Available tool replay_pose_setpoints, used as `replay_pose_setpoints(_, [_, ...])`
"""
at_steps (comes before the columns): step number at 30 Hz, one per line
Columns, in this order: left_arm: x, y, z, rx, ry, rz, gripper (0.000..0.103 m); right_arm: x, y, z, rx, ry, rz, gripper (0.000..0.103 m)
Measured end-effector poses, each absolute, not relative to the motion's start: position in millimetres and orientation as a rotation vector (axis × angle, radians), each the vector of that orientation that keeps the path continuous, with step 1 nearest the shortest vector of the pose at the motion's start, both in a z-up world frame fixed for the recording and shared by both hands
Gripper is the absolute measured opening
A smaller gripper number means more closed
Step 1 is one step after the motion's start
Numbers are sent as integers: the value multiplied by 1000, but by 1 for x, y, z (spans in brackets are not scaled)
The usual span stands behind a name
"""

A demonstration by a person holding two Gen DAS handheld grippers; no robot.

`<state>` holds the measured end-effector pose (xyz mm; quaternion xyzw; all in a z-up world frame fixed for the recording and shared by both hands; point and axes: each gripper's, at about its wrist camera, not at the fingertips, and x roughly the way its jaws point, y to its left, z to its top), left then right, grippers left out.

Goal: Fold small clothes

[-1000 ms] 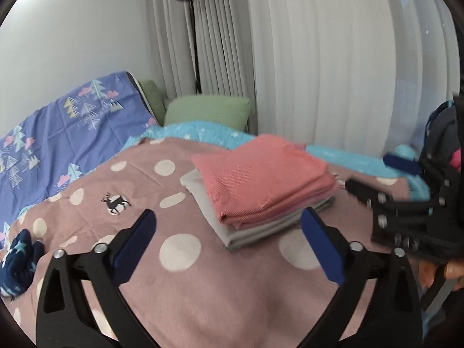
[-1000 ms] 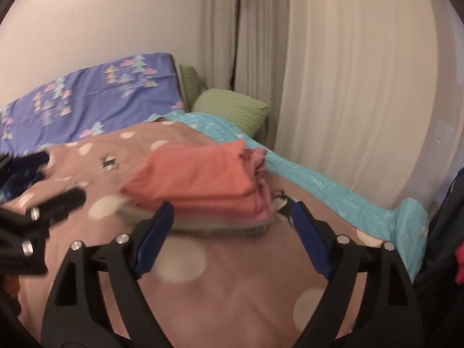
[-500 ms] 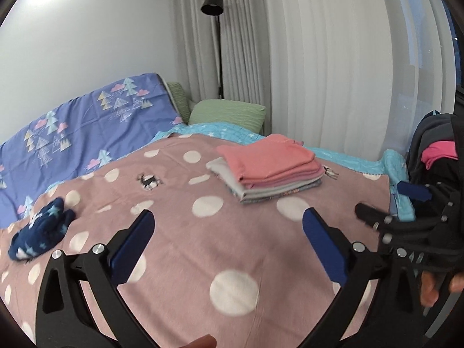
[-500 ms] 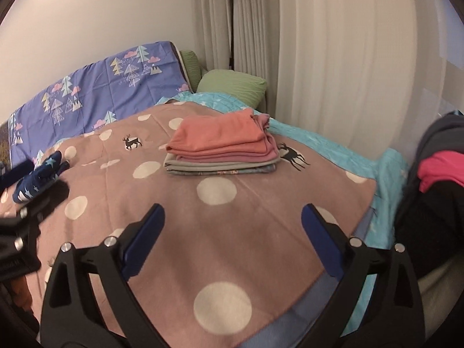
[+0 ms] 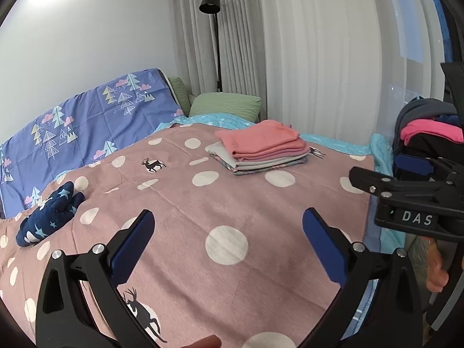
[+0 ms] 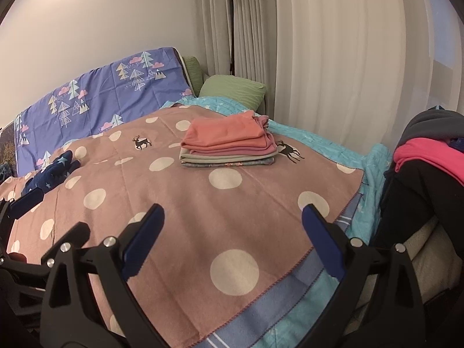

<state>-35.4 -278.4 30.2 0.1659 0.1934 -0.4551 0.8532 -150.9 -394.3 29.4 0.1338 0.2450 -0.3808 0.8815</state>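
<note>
Blue-padded and spread wide, the left gripper (image 5: 229,243) hangs over the near part of the dusty-pink blanket with cream polka dots and black deer (image 5: 203,208), nothing between its fingers. Same story on the other side: the right gripper (image 6: 232,240) hovers with its jaws well apart and empty, above the blanket's near corner, where a pale blue striped sheet (image 6: 278,298) peeks out beneath the stitched hem. From the left wrist view that right gripper shows side-on at the right edge, a black clamp marked "DAS".

Moving out across the bed — a crumpled navy garment with pale stars (image 5: 47,217) lies on the blanket at the left, well apart from both grippers. Further on sits the neat stack of folded small clothes (image 6: 227,145), coral-pink pieces on top, grey and a patterned layer below, resting on the blanket near its far right side, just beside a printed deer. Off the right edge of the bed, a heap of dark clothing with a bright pink piece (image 6: 429,153) on it.

Behind it all — a turquoise quilt (image 6: 319,140), a green ribbed pillow (image 6: 232,91), a purple cover printed with trees and clouds (image 5: 81,127) against the wall, a black floor lamp (image 5: 210,1) and pale pleated curtains (image 6: 333,58).
</note>
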Motion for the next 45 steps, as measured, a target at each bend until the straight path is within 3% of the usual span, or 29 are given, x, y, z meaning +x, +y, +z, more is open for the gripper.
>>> replay_pose_setpoints(45, [-40,-282,28,319,453,-966,102,-158,-393,30,271,511,-808,97])
